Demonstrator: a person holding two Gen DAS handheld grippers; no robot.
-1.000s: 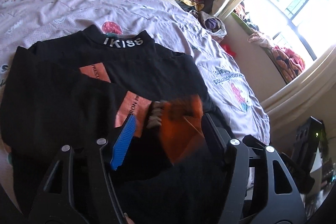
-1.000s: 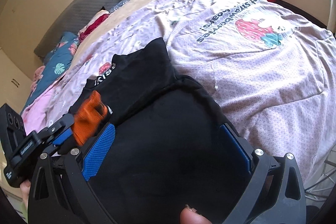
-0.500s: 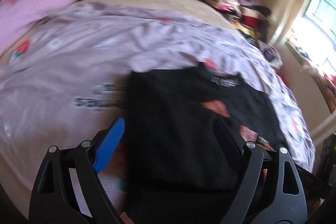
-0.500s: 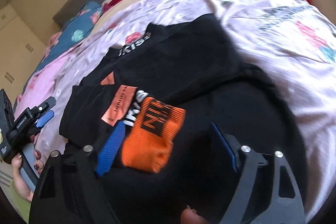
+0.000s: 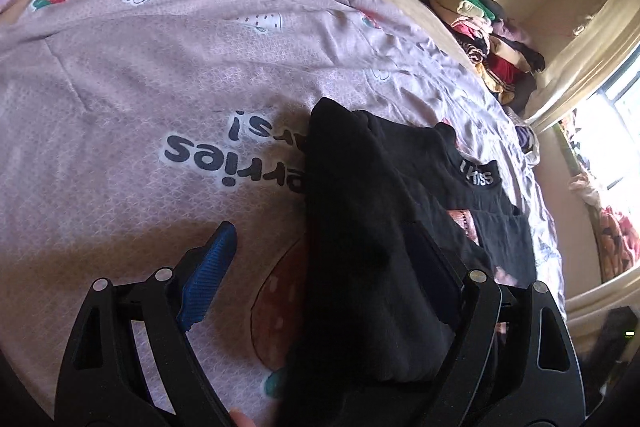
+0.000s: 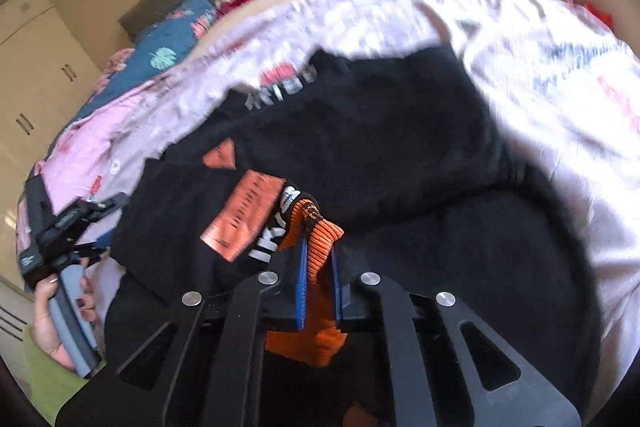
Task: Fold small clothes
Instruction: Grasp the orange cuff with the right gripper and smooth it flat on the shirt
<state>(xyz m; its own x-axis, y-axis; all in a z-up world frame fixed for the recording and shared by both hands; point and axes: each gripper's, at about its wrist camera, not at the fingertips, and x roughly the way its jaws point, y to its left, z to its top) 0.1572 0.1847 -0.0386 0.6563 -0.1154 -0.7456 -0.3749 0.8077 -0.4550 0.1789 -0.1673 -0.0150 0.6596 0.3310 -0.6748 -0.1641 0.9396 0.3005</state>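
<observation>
Since a moment ago the right gripper has clamped the orange cuff; left gripper gapes wide over the black top, so lift gently.

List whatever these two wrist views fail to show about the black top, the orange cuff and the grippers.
- Black top: left wrist view, near hem cut off by the frame's bottom edge and the gripper frame.
- Orange cuff: right wrist view, clamped in the right gripper; its middle is hidden between the pads.
- Collar lettering: right wrist view, motion blur makes it unreadable.
- Left gripper: open; whether its right pad touches the fabric is unclear.
</observation>
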